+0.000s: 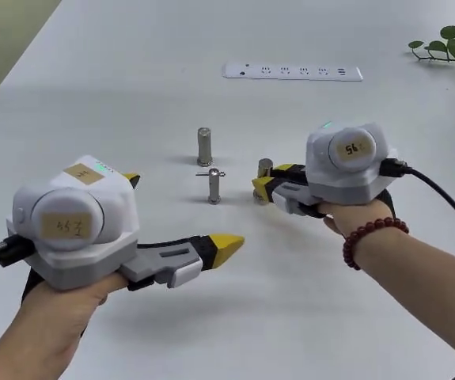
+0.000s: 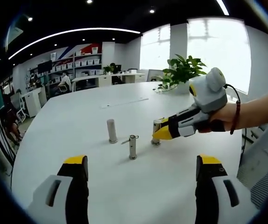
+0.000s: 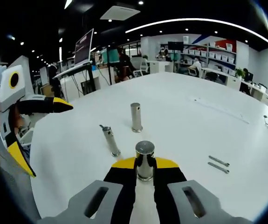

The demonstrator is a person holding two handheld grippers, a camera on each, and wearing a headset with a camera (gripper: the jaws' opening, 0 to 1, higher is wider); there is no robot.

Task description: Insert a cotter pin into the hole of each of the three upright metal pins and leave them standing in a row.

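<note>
Right gripper view: right gripper [image 3: 145,167] jaws clamp a pin [image 3: 145,150] below its head, on a stiff, likely slick steel shaft; left gripper [image 2: 143,161] gapes wide.

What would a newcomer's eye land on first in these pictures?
First, the right gripper, its yellow-tipped jaws closed around the rightmost upright silver metal pin on the white table. Just left of it in the head view stands the middle silver pin with a thin cotter pin already through its hole. The left gripper is held open, nearer the person.
</note>
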